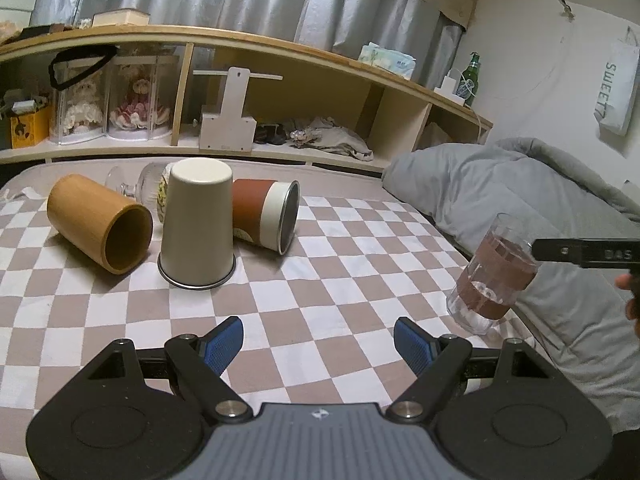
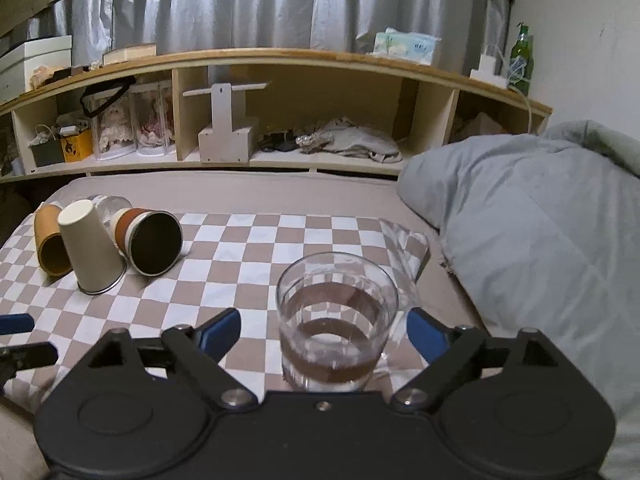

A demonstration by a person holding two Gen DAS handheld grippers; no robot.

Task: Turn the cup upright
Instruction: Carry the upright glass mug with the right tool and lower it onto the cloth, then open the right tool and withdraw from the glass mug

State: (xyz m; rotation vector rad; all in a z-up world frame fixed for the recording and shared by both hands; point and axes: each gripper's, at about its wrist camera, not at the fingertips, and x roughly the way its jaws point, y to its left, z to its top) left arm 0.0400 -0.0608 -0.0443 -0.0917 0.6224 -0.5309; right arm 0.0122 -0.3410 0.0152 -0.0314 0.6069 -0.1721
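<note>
A clear glass with a brown band (image 2: 338, 320) stands upright on the checkered cloth (image 2: 248, 264), between the spread blue fingers of my right gripper (image 2: 322, 334), which is open around it without touching. In the left wrist view the glass (image 1: 494, 276) stands at the right near the cloth's edge, with the right gripper's black finger (image 1: 576, 252) beside it. My left gripper (image 1: 318, 344) is open and empty above the cloth. A beige cup (image 1: 198, 226) stands upside down. A tan cup (image 1: 100, 228) and a brown-and-white cup (image 1: 266, 212) lie on their sides beside it.
A clear glass (image 1: 150, 186) lies behind the beige cup. A grey duvet (image 1: 520, 192) is bunched at the right of the bed. A wooden shelf (image 1: 280, 92) with dolls, boxes and clutter runs along the back, under silver curtains.
</note>
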